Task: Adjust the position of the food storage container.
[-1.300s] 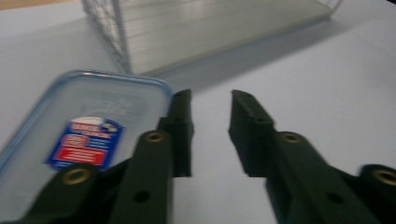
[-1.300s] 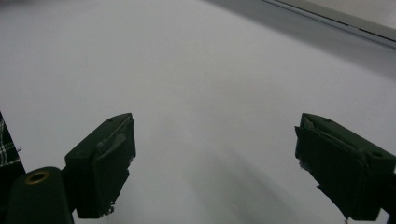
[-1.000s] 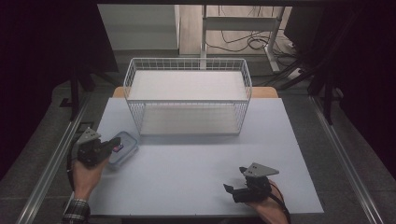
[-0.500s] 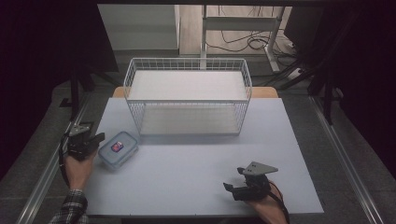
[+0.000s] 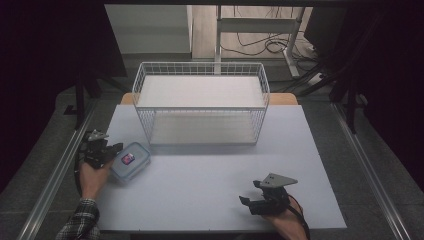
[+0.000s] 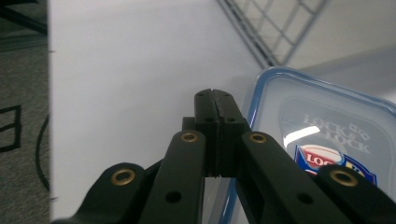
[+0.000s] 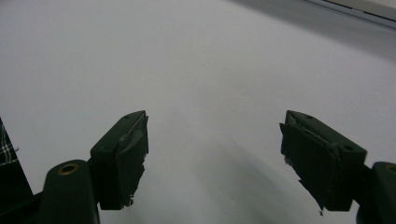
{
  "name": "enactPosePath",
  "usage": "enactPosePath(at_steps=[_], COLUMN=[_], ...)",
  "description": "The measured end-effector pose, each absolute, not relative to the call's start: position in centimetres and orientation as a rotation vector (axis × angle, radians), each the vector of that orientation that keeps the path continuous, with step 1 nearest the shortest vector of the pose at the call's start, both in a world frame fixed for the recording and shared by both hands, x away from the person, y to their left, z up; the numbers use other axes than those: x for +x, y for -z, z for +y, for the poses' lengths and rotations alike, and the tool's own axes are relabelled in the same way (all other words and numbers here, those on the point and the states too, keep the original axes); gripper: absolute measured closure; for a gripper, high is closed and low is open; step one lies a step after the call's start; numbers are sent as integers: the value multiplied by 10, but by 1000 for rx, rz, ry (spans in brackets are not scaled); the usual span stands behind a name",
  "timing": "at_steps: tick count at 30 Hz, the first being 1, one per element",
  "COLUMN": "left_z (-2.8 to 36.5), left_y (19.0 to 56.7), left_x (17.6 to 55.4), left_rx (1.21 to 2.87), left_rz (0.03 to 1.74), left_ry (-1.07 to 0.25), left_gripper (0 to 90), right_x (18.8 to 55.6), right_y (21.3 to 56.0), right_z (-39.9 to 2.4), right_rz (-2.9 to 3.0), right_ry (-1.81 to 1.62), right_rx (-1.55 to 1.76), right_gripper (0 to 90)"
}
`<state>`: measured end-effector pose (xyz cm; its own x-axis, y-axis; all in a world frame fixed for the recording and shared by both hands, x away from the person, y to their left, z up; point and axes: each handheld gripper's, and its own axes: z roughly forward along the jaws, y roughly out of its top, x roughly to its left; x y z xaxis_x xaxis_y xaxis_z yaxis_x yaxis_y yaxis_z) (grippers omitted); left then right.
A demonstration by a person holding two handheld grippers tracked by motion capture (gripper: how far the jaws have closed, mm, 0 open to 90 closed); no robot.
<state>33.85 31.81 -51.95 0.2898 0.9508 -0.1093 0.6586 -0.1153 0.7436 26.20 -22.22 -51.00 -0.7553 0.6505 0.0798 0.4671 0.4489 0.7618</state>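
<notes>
Food container with a blue-rimmed lid lies flat near the desk's left edge, in front of the white wire basket, within easy reach. Left gripper hovers just beside its left rim, jaws pressed together on nothing. Right gripper, well apart at the desk's near side, holds its jaws wide apart over bare surface, seemingly waiting.

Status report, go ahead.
Left gripper shut, empty, beside the container. Right gripper open over bare table. Wire basket empty behind. Nothing in the way.
</notes>
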Motion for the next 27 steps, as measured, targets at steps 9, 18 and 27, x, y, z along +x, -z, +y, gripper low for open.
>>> enactPosePath(at_steps=[9,18,27], left_z=[274,268,308], left_y=[517,506,516], left_x=[341,325,249], left_rx=[1983,1954,1742], left_rz=[1345,1346,1505], left_ry=[-503,-631,-573], left_gripper=[900,899,899], right_x=[262,261,261], right_y=[510,509,507], right_z=[-223,-222,-220], right_rz=[2484,2479,2463], right_ry=[-1196,-1192,-1170], right_rx=[980,949,921], right_gripper=[234,230,246])
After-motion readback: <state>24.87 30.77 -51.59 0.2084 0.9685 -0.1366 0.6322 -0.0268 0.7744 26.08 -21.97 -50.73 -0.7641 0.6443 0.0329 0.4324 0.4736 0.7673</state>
